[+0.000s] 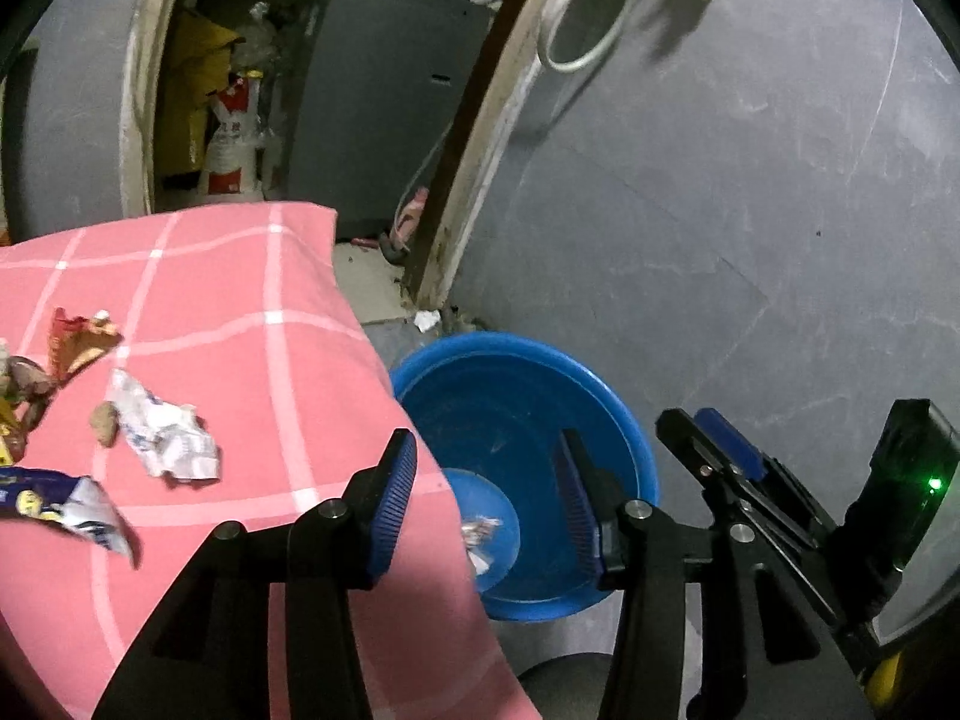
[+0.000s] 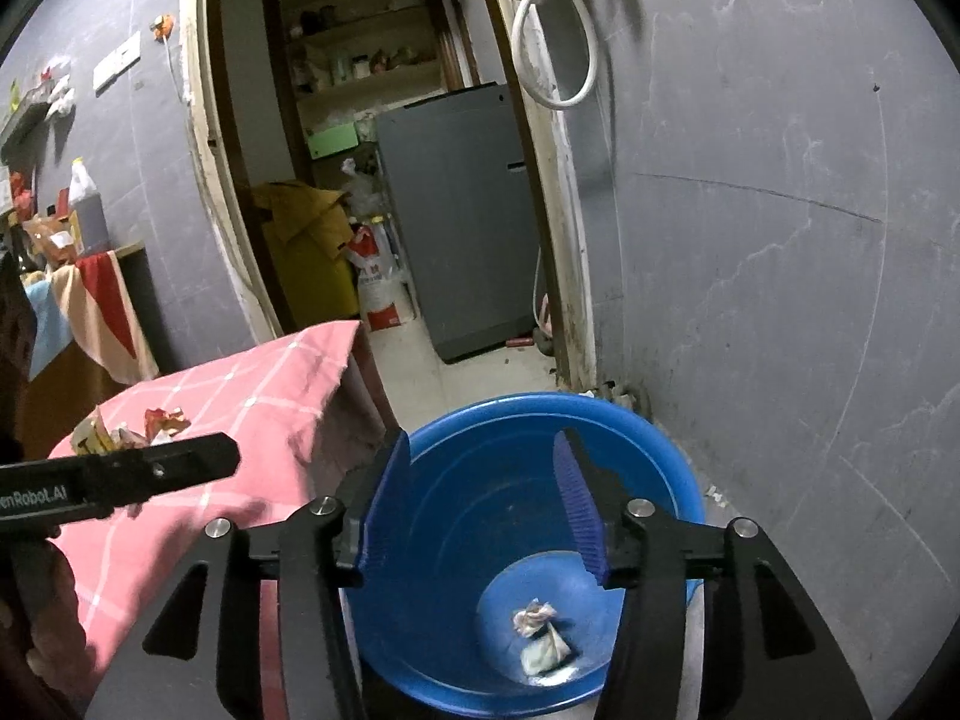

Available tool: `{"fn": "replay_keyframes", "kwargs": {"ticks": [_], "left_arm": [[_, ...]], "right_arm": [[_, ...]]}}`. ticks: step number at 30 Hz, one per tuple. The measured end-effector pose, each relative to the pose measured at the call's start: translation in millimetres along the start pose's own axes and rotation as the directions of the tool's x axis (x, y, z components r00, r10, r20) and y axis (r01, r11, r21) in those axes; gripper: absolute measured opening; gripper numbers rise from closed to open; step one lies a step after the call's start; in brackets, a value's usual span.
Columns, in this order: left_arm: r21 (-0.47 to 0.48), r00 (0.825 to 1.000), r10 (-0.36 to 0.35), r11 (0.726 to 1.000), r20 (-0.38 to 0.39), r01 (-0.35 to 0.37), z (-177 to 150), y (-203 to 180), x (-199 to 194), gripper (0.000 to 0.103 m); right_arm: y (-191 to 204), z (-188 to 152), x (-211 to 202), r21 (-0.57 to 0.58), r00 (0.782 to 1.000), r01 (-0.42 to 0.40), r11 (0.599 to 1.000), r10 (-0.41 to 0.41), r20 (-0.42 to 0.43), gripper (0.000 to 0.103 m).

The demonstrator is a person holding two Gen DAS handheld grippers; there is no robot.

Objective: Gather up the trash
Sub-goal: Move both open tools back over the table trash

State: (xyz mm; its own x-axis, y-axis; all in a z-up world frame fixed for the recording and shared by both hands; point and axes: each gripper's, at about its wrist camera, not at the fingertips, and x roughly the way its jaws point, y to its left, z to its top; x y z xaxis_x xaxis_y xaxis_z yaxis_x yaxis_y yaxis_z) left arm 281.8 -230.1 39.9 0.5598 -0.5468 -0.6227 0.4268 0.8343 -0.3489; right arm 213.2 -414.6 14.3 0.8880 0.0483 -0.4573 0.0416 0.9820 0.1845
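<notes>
A blue basin (image 1: 624,420) (image 2: 660,438) stands on the floor beside a table under a pink checked cloth (image 1: 240,300) (image 2: 288,378). Two crumpled wrappers (image 2: 540,636) (image 1: 480,534) lie at the basin's bottom. My left gripper (image 1: 486,480) hangs open over the table's corner and the basin's near edge, nothing between its blue pads. Above the basin my right gripper (image 2: 483,498) is open and empty too; it also shows at the right of the left wrist view as the right gripper (image 1: 720,462). On the cloth lie a crumpled white wrapper (image 1: 165,435), a red wrapper (image 1: 81,342) and a blue and white wrapper (image 1: 66,504).
A grey wall (image 2: 780,240) rises just behind and to the right of the basin. A doorway (image 2: 372,180) beyond leads to a grey appliance (image 2: 462,210), sacks and shelves. A white hose (image 2: 576,30) hangs on the wall. A cluttered counter (image 2: 78,276) stands at far left.
</notes>
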Motion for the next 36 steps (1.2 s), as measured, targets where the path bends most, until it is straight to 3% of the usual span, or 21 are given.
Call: {"fn": "replay_keyframes", "kwargs": {"ticks": [4,6,8,15,29,36], "left_arm": [[0.001,0.996,0.011,1.000,0.092,-0.011,-0.1,4.9,-31.1,0.056],[0.009,0.990,0.019,1.000,0.142,-0.021,-1.1,6.9,-48.3,0.060],[0.016,0.981,0.028,0.999,0.194,-0.032,-1.9,9.0,-65.3,0.069],[0.016,0.917,0.074,0.996,0.392,-0.087,-12.9,21.2,-131.7,0.096],[-0.069,0.784,0.233,0.969,0.575,-0.237,-58.6,60.9,-225.1,0.100],[-0.095,0.721,0.322,0.937,0.614,-0.337,-83.3,85.2,-253.7,0.100]], "right_arm": [[10.0,7.9,-15.2,-0.018,0.998,-0.004,1.000,0.005,0.055,0.057],[17.9,13.3,-29.5,-0.036,0.995,-0.010,0.999,0.013,0.104,0.072],[27.1,18.1,-39.9,-0.054,0.989,-0.014,0.998,0.022,0.147,0.077],[63.5,28.5,-79.1,-0.113,0.953,-0.048,0.992,0.079,0.293,0.102],[131.2,20.7,-122.6,-0.198,0.869,-0.144,0.970,0.219,0.443,0.103],[168.3,8.9,-121.4,-0.250,0.847,-0.201,0.947,0.296,0.441,0.103]]}}
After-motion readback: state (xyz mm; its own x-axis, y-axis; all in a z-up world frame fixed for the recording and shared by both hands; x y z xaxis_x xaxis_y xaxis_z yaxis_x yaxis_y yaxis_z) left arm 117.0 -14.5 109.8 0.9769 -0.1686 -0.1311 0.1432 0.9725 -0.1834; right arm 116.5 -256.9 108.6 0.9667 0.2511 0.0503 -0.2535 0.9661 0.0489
